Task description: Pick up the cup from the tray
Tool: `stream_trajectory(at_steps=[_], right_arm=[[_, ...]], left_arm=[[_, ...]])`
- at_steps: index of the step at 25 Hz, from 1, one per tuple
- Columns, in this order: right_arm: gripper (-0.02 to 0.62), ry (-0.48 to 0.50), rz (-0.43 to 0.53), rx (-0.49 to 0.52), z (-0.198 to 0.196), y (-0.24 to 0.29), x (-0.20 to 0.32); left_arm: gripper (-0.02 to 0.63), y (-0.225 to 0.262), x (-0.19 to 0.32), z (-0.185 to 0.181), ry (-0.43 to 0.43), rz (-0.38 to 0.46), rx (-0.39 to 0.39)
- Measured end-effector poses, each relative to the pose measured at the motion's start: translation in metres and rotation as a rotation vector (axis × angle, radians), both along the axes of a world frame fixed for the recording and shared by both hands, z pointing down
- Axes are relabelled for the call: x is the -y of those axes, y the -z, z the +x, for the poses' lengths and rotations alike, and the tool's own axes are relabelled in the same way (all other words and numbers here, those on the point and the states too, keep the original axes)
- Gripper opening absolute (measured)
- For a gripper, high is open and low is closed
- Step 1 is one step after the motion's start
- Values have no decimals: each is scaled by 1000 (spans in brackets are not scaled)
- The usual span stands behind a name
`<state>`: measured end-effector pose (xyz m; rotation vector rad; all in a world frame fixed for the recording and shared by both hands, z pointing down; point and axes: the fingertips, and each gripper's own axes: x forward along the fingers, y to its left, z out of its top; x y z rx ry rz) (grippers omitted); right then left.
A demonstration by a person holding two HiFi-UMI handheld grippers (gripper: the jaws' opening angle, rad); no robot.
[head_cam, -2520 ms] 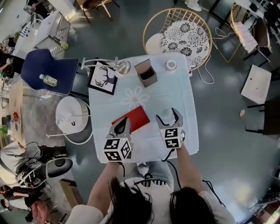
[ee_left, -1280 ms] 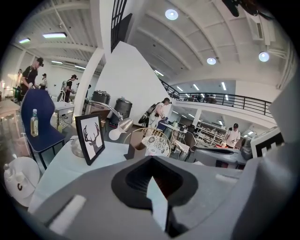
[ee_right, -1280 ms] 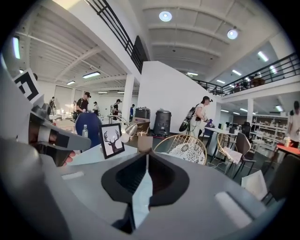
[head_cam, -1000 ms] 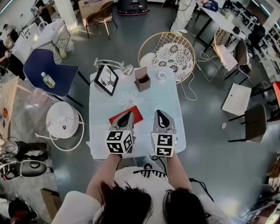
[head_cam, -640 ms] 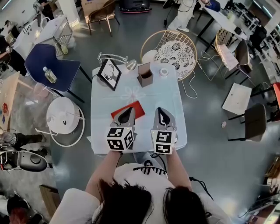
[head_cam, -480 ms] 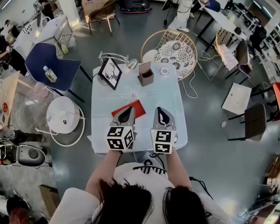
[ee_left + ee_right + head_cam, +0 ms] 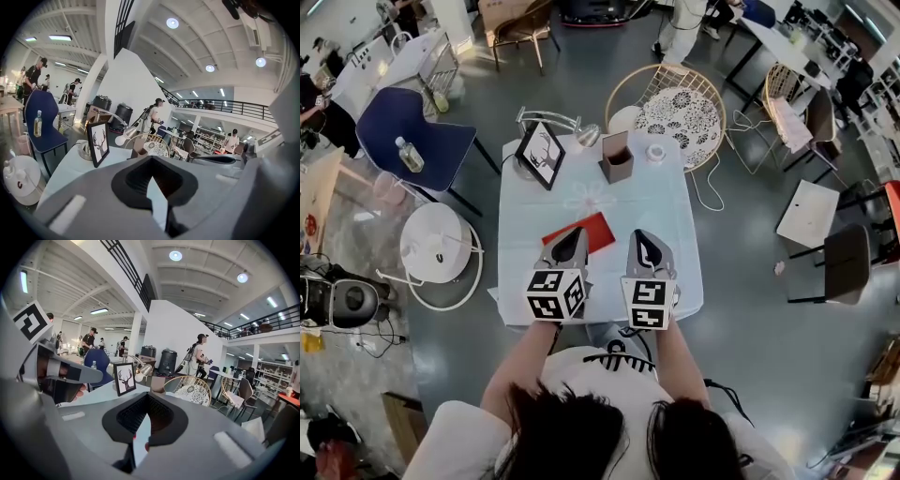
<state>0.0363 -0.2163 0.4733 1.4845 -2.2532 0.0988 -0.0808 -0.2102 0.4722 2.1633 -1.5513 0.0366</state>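
Observation:
A red tray (image 7: 591,230) lies flat on the white-clothed table (image 7: 675,211), partly under my left gripper (image 7: 572,236). No cup shows on the tray or near the jaws in any view. My right gripper (image 7: 643,238) hovers just right of the tray. Both grippers are shut, side by side over the table's near half. In the left gripper view the left gripper (image 7: 152,180) shows only a thin slit of tablecloth between its jaws. In the right gripper view the right gripper (image 7: 143,420) shows a slit of cloth with a bit of red.
At the table's far end stand a deer picture frame (image 7: 541,155), a desk lamp (image 7: 581,134), a brown box (image 7: 617,157) and a small white ring-shaped object (image 7: 655,151). A wicker chair (image 7: 675,89) sits behind the table, a blue chair (image 7: 412,141) and a round white stool (image 7: 439,253) to the left.
2.5 s ago my right gripper stood open around a white cup beside the tray; now it is shut and the cup is out of sight. Over the last second both grippers have barely moved.

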Motion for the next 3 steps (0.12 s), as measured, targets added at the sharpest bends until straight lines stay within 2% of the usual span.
stream_trajectory(at_steps=[3], right_arm=[[23,-6,-1,8,-2,0,1]], left_arm=[[0,1,2,-1,-2,4,1]])
